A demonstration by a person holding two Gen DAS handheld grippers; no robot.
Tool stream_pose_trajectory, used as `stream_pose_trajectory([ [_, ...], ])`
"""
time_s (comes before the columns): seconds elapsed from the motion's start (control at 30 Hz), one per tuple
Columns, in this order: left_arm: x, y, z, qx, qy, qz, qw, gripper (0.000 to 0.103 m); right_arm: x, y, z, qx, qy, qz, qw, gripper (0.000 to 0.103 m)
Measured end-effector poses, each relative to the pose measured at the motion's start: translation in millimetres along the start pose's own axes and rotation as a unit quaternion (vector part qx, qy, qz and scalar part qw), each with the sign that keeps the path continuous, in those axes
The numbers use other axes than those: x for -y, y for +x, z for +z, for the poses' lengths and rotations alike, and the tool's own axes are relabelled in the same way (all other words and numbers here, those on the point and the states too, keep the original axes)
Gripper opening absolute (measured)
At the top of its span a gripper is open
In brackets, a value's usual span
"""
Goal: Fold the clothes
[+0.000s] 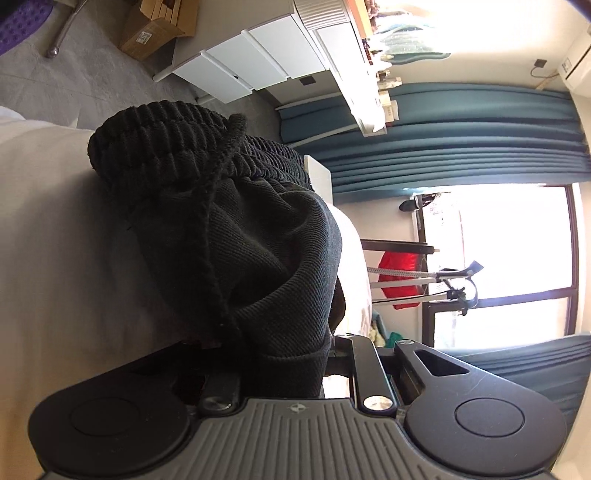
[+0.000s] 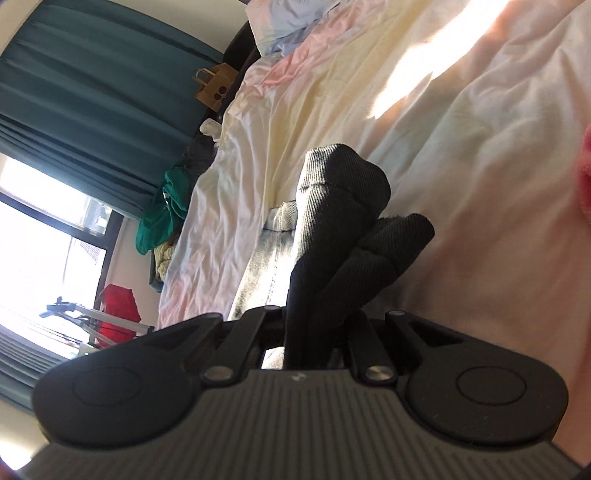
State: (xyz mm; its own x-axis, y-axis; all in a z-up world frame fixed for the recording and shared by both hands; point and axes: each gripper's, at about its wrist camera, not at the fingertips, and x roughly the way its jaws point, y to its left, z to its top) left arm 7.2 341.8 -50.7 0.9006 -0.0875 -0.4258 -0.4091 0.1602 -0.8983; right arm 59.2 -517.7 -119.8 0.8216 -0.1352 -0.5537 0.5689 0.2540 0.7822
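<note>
A black pair of drawstring pants (image 1: 240,236) fills the left wrist view, its ribbed waistband (image 1: 162,136) and cord on top, over the pale bed sheet (image 1: 55,240). My left gripper (image 1: 288,354) is shut on the pants; the cloth hides its fingertips. In the right wrist view my right gripper (image 2: 314,332) is shut on another bunched part of the black pants (image 2: 340,221), which sticks up from between the jaws above the bed sheet (image 2: 461,166). A light denim garment (image 2: 266,258) lies under it.
White drawers (image 1: 240,70) and a cardboard box (image 1: 151,33) stand on the floor. Teal curtains (image 1: 461,136) and a bright window (image 1: 509,258) lie beyond. A green garment (image 2: 166,206), a paper bag (image 2: 216,88) and a pink object (image 2: 583,184) border the bed.
</note>
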Motion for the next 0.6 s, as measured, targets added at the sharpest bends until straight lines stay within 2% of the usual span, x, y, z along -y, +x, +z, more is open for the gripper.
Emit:
stream_pose_trajectory([
  [0.13,-14.6,-0.8,0.4,-0.006,0.000,0.014,0.9999,0.022,33.5,9.6,-3.7,-0.035,0.083,-0.001,0.996,0.008],
  [0.23,-22.8,-1.8,-0.1,-0.006,-0.009,0.012,0.9999,0.024,38.4,14.7,-4.9,-0.051,0.091,0.004,0.995,0.010],
  [0.33,-25.9,-5.0,-0.1,-0.014,-0.021,0.004,0.9997,0.026,42.6,13.7,-8.6,-0.046,0.111,0.016,0.993,0.012],
  [0.43,-29.4,-11.7,0.7,-0.021,-0.036,-0.005,0.9991,0.034,46.4,15.4,-12.8,-0.040,0.133,0.022,0.990,0.021],
  [0.47,-29.1,-16.3,-0.1,-0.019,-0.034,-0.002,0.9992,0.041,46.1,17.7,-12.8,-0.039,0.131,0.026,0.990,0.028],
  [0.5,-25.8,-23.0,-3.0,-0.012,-0.020,0.008,0.9997,0.053,45.5,20.2,-12.5,-0.038,0.128,0.031,0.990,0.033],
  [0.6,-16.0,-42.9,-11.6,0.007,0.023,0.037,0.9990,0.068,41.9,25.4,-10.7,-0.034,0.120,0.044,0.991,0.033],
])
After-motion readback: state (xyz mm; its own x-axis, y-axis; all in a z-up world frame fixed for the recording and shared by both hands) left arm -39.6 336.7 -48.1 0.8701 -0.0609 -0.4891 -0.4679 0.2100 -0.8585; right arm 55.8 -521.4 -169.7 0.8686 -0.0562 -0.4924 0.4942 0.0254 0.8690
